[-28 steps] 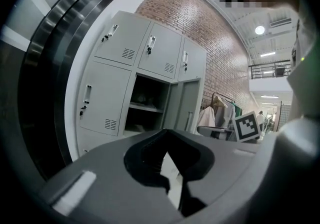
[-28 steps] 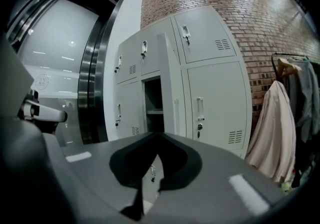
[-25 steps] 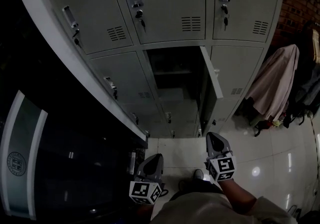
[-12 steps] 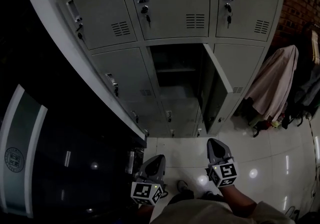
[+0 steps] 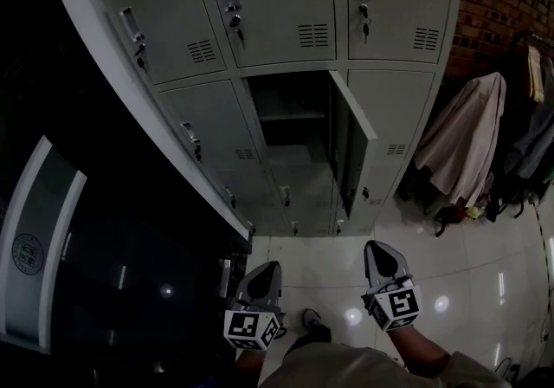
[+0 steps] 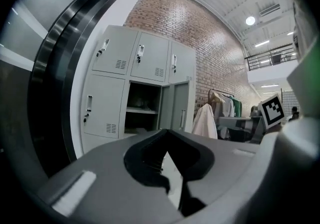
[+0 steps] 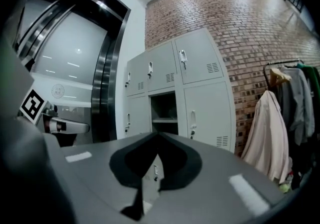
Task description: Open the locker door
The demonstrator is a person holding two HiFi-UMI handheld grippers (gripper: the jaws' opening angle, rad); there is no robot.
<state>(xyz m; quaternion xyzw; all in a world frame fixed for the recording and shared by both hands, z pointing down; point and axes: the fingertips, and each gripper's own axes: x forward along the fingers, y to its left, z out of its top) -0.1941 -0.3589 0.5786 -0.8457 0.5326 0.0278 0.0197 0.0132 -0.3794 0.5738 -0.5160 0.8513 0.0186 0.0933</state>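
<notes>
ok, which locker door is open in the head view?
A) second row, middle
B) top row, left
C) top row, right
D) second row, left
A: the second-row middle door stands swung out to the right, baring its dark compartment, while the top-row doors and the second-row left door sit flush and shut.

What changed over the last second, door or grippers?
The right gripper pulled back slightly, away from the lockers. The head view also shifted, so the lockers sit further left in it. Nothing was gripped or released: the right gripper and the left gripper stay shut and empty. The middle locker door stays open.
</notes>
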